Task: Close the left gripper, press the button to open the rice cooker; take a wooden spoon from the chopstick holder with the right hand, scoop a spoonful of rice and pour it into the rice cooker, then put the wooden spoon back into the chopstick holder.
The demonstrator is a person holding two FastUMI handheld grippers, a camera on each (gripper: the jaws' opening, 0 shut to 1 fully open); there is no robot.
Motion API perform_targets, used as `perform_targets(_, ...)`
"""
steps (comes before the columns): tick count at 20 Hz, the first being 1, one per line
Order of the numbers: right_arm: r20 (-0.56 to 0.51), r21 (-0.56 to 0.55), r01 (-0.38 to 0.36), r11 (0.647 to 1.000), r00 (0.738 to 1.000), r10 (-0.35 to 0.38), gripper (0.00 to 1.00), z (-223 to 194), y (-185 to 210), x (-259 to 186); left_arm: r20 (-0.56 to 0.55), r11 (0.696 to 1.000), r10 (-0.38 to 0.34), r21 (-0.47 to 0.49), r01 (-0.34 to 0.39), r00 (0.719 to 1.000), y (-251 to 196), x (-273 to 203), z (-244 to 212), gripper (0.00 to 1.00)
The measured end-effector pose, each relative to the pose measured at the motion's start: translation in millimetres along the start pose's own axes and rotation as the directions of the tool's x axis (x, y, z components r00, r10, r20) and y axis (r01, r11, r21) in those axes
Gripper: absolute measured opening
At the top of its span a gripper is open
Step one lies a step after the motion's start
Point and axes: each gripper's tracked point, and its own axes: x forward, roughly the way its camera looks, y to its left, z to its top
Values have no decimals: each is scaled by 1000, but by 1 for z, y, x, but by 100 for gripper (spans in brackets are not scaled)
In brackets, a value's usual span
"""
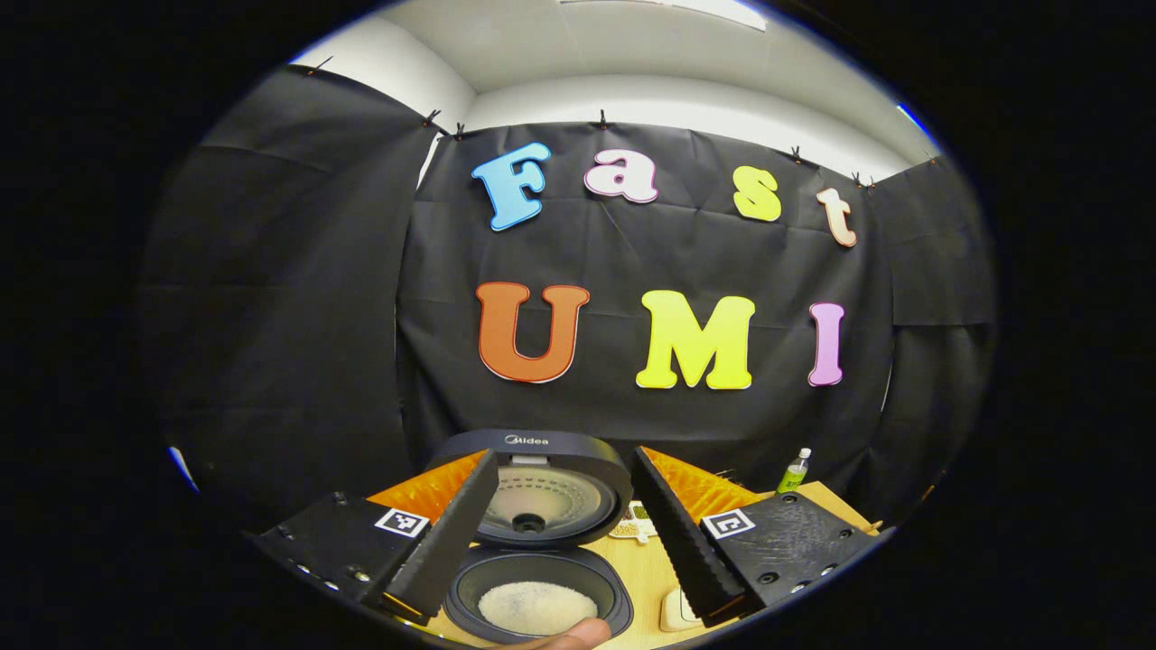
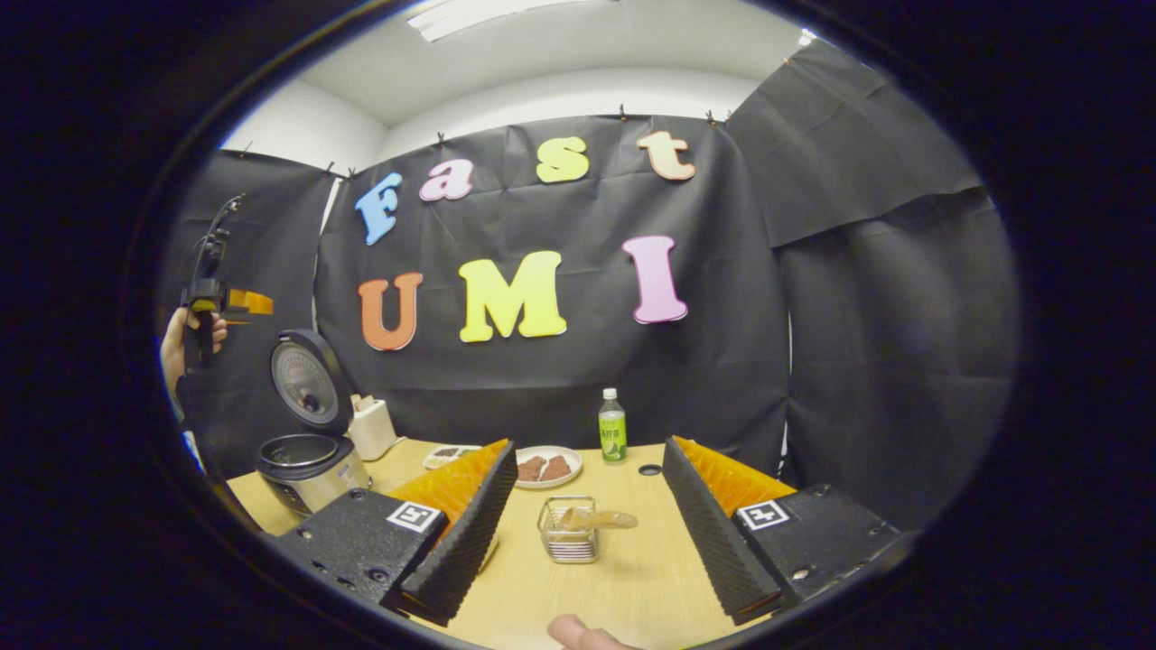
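Wooden table (image 2: 632, 578): one open rice cooker (image 2: 307, 451), one wooden spoon (image 2: 591, 519).

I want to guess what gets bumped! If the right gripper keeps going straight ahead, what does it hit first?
Probably the wire holder with the wooden spoon lying in it; it sits on the table between the open fingers. Depth is hard to judge.

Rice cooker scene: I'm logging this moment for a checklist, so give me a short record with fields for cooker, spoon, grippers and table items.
cooker: rice cooker lid up, rice in the pot
spoon: wooden spoon lying in the wire holder, not held
left gripper: left gripper open, above the cooker
right gripper: right gripper open, facing the holder, apart from it
table items: green bottle, plate with brown pieces, on the wooden table
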Motion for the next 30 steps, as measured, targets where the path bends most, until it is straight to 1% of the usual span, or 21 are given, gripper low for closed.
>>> perform_targets(2, -19, 2, -23, 1000, 1000, 23, 100, -8, 3, 6, 26, 1000, 30, -10, -30, 999, 11, 28, 12, 95)
perform_targets(3, -29, 0, -40, 999, 999, 40, 96, -12, 5, 8, 31, 999, 45, -18, -45, 999, 17, 42, 13, 95)
perform_targets(5, -23, 0, -69, 998, 997, 69, 100, -16, 7, 11, 35, 998, 57, -40, -55, 998, 27, 71, 13, 94)
perform_targets(7, -23, -1, -66, 998, 998, 65, 96, -21, 2, 13, 24, 995, 59, -76, -57, 998, 36, 95, 8, 94)
perform_targets(9, -28, 34, -39, 999, 999, 40, 100, -23, -2, 12, 29, 996, 47, -79, -45, 998, 41, 117, 5, 94)
perform_targets(10, -38, 54, -39, 998, 998, 41, 95, -27, 2, 8, 10, 996, 49, -69, -49, 999, 43, 127, 1, 94)
perform_targets(11, -38, 65, -61, 996, 997, 64, 94, -28, 9, 4, -6, 995, 68, -70, -68, 998, 49, 136, -4, 94)
perform_targets(12, -34, 72, -72, 995, 997, 75, 100, -26, 13, -1, -36, 993, 80, -82, -83, 996, 54, 144, -11, 94)
perform_targets(13, -32, 70, -74, 995, 997, 76, 92, -26, 14, -4, -91, 991, 80, -97, -89, 993, 54, 148, -24, 100)
perform_targets(14, -31, 67, -63, 996, 997, 65, 100, -26, 13, -8, -71, 989, 141, -41, -144, 988, 65, 146, -26, 94)
perform_targets(15, -29, 56, -56, 997, 998, 58, 100, -26, 13, -13, -100, 988, 154, -1, -155, 983, 71, 146, -35, 88)
perform_targets(16, -19, 50, -52, 997, 998, 53, 100, -23, 15, -19, -83, 989, 146, -20, -148, 986, 70, 144, -27, 97)
perform_targets(17, -11, 46, -53, 998, 999, 53, 100, -20, 18, -24, -121, 991, 131, -23, -135, 984, 70, 143, -32, 100)
perform_targets(18, -3, 46, -53, 998, 999, 54, 92, -19, 20, -30, -136, 990, 132, -31, -137, 982, 69, 137, -35, 98)
perform_targets(20, 6, 31, -62, 998, 998, 61, 92, -17, 26, -42, -190, 990, 136, -17, -142, 972, 66, 119, -45, 100)
perform_targets(21, 15, 17, -63, 998, 998, 63, 100, -13, 30, -47, -205, 990, 134, -12, -139, 970, 65, 111, -47, 100)
perform_targets(24, 57, -14, -73, 997, 996, 74, 100, -4, 45, -64, -197, 992, 120, -10, -124, 973, 59, 88, -55, 100)
perform_targets(25, 56, -17, -87, 996, 995, 88, 92, -4, 52, -70, -203, 993, 110, -6, -114, 973, 56, 79, -63, 100)
perform_targets(26, 56, -17, -100, 995, 993, 101, 100, -4, 58, -75, -239, 996, 83, 5, -84, 968, 49, 71, -77, 100)
perform_targets(29, 54, -26, -127, 992, 990, 128, 100, 0, 76, -91, -378, 1000, 29, 10, -27, 925, 33, 39, -124, 100)
perform_targets(30, 69, -37, -134, 990, 988, 136, 96, 6, 81, -99, -381, 999, 27, 27, -18, 924, 32, 30, -133, 99)
